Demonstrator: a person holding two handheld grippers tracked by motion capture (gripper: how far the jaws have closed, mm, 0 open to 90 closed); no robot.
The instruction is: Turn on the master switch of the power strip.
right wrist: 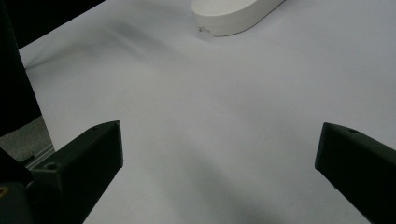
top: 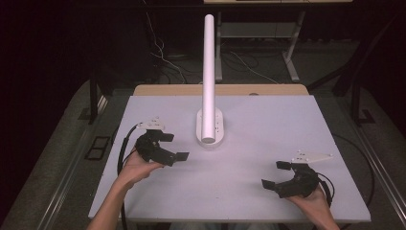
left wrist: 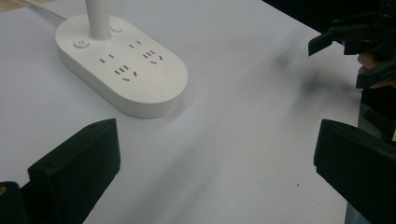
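Note:
A white oval base (top: pixel 209 128) with socket slots and a button stands mid-table, and a tall white tube (top: pixel 208 72) rises from it. The same base (left wrist: pixel 122 70) lies ahead and to the left in the left gripper view, and its edge (right wrist: pixel 233 16) shows at the top of the right gripper view. My left gripper (top: pixel 174 146) is open at the table's left, held by a hand, with nothing between its jaws. My right gripper (top: pixel 275 174) is open near the front right, also empty. The right gripper (left wrist: pixel 348 53) also appears far off in the left gripper view.
The white tabletop (top: pixel 268 120) spreads between both grippers and the base. A wooden strip (top: pixel 167 90) runs along the far edge. Cables (top: pixel 165 60) lie on the dark floor behind, near a desk frame (top: pixel 292 57).

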